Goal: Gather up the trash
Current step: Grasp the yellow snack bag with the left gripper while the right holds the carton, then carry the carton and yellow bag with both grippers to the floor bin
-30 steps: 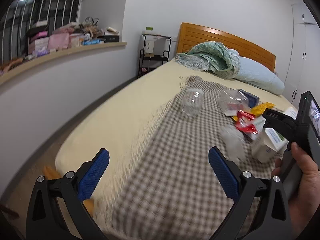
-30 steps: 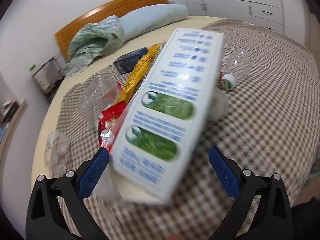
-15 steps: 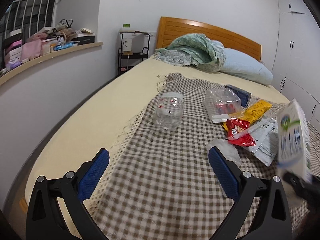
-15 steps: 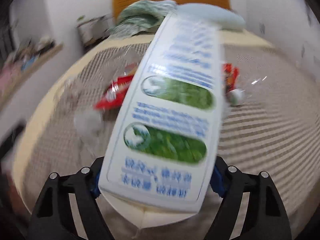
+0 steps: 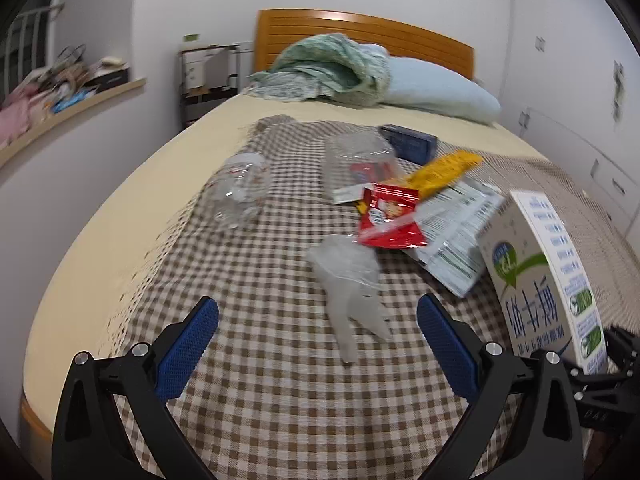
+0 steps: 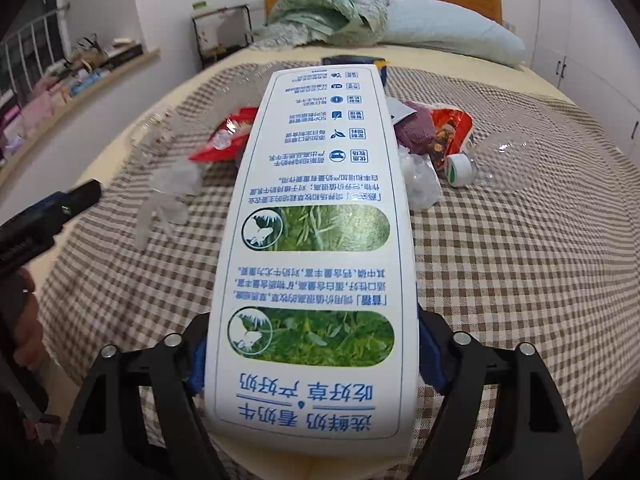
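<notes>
My right gripper [image 6: 312, 360] is shut on a white milk carton [image 6: 316, 240] with blue and green print and holds it above the checkered cloth [image 6: 520, 264]. The carton also shows at the right of the left wrist view [image 5: 544, 280]. My left gripper [image 5: 318, 340] is open and empty, low over the cloth, with a crumpled clear plastic bag [image 5: 348, 280] just ahead between its fingers. Further on lie a red snack wrapper [image 5: 388, 216], a yellow wrapper [image 5: 444, 168], a clear plastic bottle [image 5: 240, 184] and a clear plastic tub [image 5: 360, 160].
The bed has a wooden headboard [image 5: 360, 36], a green blanket [image 5: 328, 68] and a pale blue pillow [image 5: 436, 88]. A dark blue box [image 5: 408, 142] and printed papers [image 5: 452, 232] lie on the cloth. A cluttered shelf [image 5: 60, 88] runs along the left wall. Another bottle with a green-and-white cap [image 6: 460, 170] lies at right.
My right gripper has closed on the milk carton and lifted it clear of the cloth. My left gripper has swung right and nearer to the trash pile.
</notes>
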`<state>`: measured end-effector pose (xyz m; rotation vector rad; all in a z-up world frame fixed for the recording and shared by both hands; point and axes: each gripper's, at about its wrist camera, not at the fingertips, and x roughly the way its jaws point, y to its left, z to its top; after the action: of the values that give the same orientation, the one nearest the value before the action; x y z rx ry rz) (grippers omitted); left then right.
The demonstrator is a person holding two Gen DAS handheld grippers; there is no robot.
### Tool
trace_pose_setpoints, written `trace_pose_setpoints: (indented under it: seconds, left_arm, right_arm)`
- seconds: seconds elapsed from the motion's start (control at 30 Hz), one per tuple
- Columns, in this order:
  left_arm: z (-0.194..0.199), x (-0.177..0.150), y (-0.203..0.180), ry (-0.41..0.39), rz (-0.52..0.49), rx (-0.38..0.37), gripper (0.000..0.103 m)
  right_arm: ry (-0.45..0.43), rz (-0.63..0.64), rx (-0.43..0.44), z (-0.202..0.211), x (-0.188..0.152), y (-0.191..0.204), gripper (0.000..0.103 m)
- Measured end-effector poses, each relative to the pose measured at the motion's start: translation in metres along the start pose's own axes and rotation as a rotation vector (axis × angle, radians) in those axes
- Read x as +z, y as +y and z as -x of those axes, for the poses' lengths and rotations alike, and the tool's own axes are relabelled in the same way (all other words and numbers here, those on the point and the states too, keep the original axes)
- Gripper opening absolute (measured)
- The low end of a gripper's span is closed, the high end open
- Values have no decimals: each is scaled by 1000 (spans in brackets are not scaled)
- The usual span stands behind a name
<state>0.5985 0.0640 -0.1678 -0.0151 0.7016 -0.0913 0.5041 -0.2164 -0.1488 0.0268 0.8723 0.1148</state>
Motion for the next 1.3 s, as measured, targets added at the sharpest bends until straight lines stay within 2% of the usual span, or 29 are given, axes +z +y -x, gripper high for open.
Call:
trace_pose_setpoints:
  seconds: [0.1,0.23,0.3,0.4,0.43,0.47,0.5,0.57,0.6,0.73,0.77,0.8,0.83,0.97,1.1,1.3]
  left_arm:
    - [-6,8,-7,4,-24,27,96]
    - [-16,32,-21,2,-14,-22,96]
    - [-22,45,-35,-6,-36,-50,96]
    - [-42,75,-75,-37,-194,-149,96]
    - [-58,87,-96,-40,-277,-176,96]
    - [-70,94,-110,-36,-334,-193,92]
    - [-81,100,-121,-30,-387,-199,79]
    - [-117,114,-152,5,-502,-139,63]
    - [-131,120,-161,33,-530,-125,60]
    - [-188,136,-190,172,-593,-97,60]
    - [-200,136,-196,207,-618,-80,54]
    - [-208,136,-200,224,-638,-55,39]
    - [-216,136,-204,242,-662,-32,34]
    - [-203,147,-207,200,-673,-29,12]
    - [-158,180,-213,102,-653,-19,5]
    - [-65,226,-219,-67,-576,-37,4]
  right_arm:
    - [-52,10,9,17,-1,-7,71]
    - [-150,6,-19,51,4,-30,71]
    - [-186,3,-64,67,8,-51,71]
    - [-213,-9,-109,83,11,-87,71]
    - [-215,-8,-125,84,11,-95,71]
    - [-220,-6,-153,89,10,-108,71]
    - [-221,-6,-165,88,9,-115,71]
    - [-218,-17,-186,90,5,-135,71]
    - [-216,-24,-190,89,3,-140,71]
    - [-186,-56,-208,81,-9,-169,71]
    - [-174,-72,-211,76,-13,-179,71]
    - [-167,-80,-213,72,-13,-183,71]
    - [-162,-90,-216,69,-17,-185,71]
    - [-159,-136,-219,69,-27,-201,71]
    - [-172,-175,-219,76,-33,-215,71]
    - [-218,-205,-237,115,-47,-230,71]
